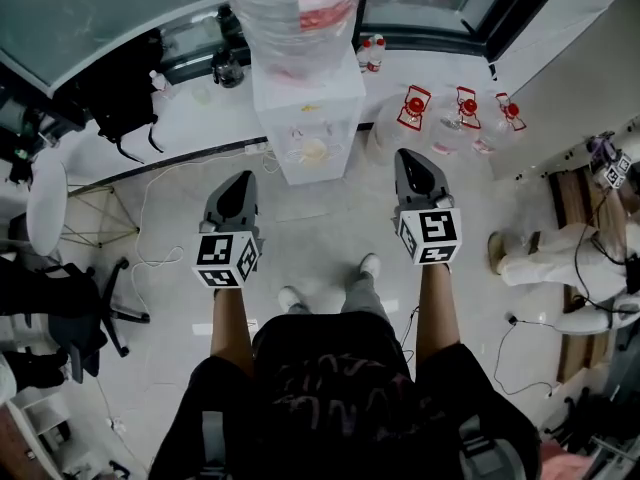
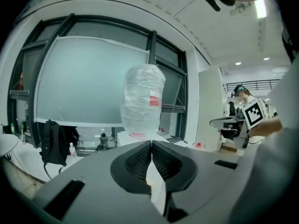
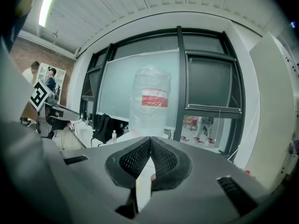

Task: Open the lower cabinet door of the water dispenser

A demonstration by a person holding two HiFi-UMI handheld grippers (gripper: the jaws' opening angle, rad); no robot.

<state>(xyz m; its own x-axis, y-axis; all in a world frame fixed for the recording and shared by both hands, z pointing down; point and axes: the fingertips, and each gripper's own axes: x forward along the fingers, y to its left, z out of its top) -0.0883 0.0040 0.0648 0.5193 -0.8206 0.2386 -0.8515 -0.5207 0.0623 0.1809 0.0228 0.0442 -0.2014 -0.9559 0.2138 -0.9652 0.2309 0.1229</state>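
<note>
A white water dispenser [image 1: 305, 113] stands ahead of me with a large clear bottle [image 1: 293, 13] wrapped in plastic on top. Its lower front lies out of sight below the jaws in both gripper views; the cabinet door is not visible. My left gripper [image 1: 237, 184] hovers to the left of the dispenser and short of it, jaws shut and empty. My right gripper [image 1: 412, 162] hovers to its right, also shut and empty. The bottle [image 2: 142, 101] rises above the left gripper [image 2: 152, 146]. The right gripper [image 3: 150, 143] likewise points at the bottle [image 3: 150, 101].
Cables trail across the white floor [image 1: 180, 218] at the left. A black bag [image 1: 125, 88] hangs by the window. Spare water jugs with red caps [image 1: 455, 113] stand at the right. An office chair [image 1: 60, 308] is at the left, and another person [image 1: 570, 258] at the right.
</note>
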